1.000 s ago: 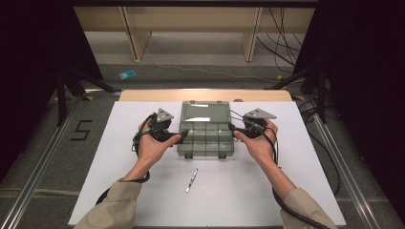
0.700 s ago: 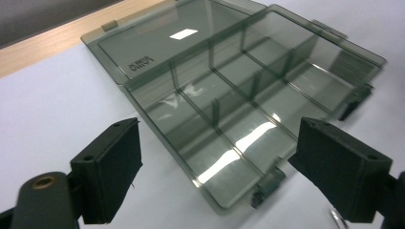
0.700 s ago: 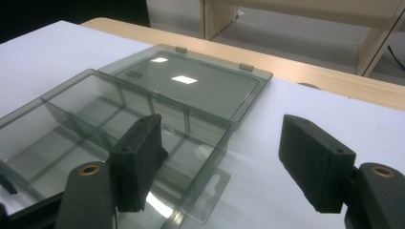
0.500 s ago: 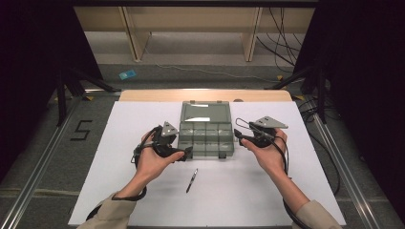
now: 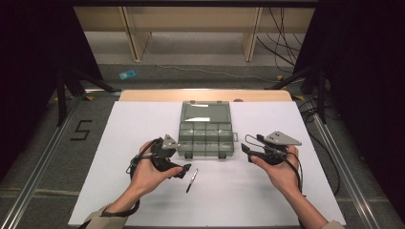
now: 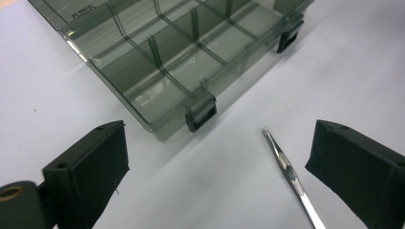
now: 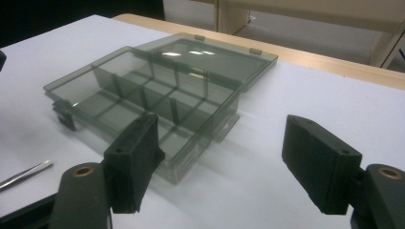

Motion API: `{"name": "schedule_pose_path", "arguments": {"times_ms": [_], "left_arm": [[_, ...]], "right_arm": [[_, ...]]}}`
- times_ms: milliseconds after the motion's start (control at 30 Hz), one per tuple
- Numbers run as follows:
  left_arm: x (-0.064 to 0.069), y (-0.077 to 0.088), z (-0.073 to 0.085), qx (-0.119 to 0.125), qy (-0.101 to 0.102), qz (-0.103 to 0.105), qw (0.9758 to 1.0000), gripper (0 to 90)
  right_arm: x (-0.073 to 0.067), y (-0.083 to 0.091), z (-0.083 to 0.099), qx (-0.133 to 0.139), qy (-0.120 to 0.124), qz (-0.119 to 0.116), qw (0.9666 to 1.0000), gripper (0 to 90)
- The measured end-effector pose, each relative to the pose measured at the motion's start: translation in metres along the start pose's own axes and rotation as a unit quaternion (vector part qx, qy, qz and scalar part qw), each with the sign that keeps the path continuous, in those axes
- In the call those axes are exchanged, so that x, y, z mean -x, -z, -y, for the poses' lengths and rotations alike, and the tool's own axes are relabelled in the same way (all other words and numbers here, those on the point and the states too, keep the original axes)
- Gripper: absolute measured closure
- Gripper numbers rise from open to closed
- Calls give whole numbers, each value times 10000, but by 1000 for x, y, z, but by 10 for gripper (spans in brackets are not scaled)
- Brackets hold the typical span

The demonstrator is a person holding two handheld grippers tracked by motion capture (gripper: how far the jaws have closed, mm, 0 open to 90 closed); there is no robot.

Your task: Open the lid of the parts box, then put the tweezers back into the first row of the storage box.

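A smoky clear compartment box lies open at the middle of the white table, its lid flat behind it; the divided cells look empty. Metal tweezers lie in front of the box. My left gripper hovers by the box's near left corner, beside the tweezers. It is open, and its jaws have just been opening; in the left gripper view the tweezers lie on the table below the gap, untouched. My right gripper stands open off the box's right side, holding nothing.
A white sheet covers the table, with a wooden strip at the far edge. On the floor are a "5" mark and a small blue object. Cables trail at the right. Black latches sit on the box's front.
Both hands have drawn back from the box's sides toward the near edge, the right one also outward. The box stays open and still.
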State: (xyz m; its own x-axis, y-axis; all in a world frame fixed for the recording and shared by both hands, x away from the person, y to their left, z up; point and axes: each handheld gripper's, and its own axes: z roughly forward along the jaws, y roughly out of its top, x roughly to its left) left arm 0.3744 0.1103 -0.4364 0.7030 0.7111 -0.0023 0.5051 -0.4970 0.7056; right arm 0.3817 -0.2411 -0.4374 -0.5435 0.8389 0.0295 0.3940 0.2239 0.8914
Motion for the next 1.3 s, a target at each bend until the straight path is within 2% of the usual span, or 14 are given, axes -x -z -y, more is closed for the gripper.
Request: {"name": "schedule_pose_path", "arguments": {"times_ms": [67, 133, 200, 233, 367, 400, 467, 600, 833, 1000, 1033, 1167, 1233, 1300], "left_arm": [[1, 1, 3, 7, -15, 17, 10000, 54], [2, 1, 6, 1, -4, 22, 10000, 54], [2, 1, 8, -35, 12, 38, 10000, 54], [3, 0, 9, -57, 4, 17, 10000, 54], [3, 0, 12, -104, -34, 8, 9999, 55], [3, 0, 12, -102, -57, 0, 9999, 56], [4, 1, 11, -101, 17, -21, 9999, 58], [4, 1, 10, -98, -19, -26, 9999, 58], [5, 1, 10, -71, 34, 21, 10000, 57], [7, 1, 7, -94, -30, 66, 9999, 60], [7, 0, 7, -116, -86, 94, 9999, 65], [11, -2, 5, -200, 0, 113, 9997, 150], [13, -3, 4, -235, 41, 102, 9997, 157], [15, -4, 3, -325, 4, 134, 9994, 161]], "right_arm": [[-2, 6, 4, 60, -61, -90, 9999, 292], [-2, 11, 6, 23, -7, -36, 10000, 291], [-4, 14, 8, 153, -13, -113, 9998, 291], [-5, 18, 8, 57, -29, -89, 9999, 290], [-6, 24, 12, 53, 46, -95, 9999, 289], [-7, 22, 14, 150, 17, -157, 9998, 289], [-8, 24, 15, 117, -19, -184, 9998, 289], [-8, 24, 16, 100, -22, -205, 9997, 289], [-6, 26, 16, 86, -21, -143, 9999, 286], [-4, 28, 15, 164, -11, -86, 9998, 283], [-3, 30, 15, 99, -24, -85, 9999, 283], [-3, 32, 18, 199, -84, -121, 9997, 282], [-2, 35, 17, 51, -48, -79, 9999, 283], [-2, 35, 18, 143, -11, -48, 9999, 283]]}}
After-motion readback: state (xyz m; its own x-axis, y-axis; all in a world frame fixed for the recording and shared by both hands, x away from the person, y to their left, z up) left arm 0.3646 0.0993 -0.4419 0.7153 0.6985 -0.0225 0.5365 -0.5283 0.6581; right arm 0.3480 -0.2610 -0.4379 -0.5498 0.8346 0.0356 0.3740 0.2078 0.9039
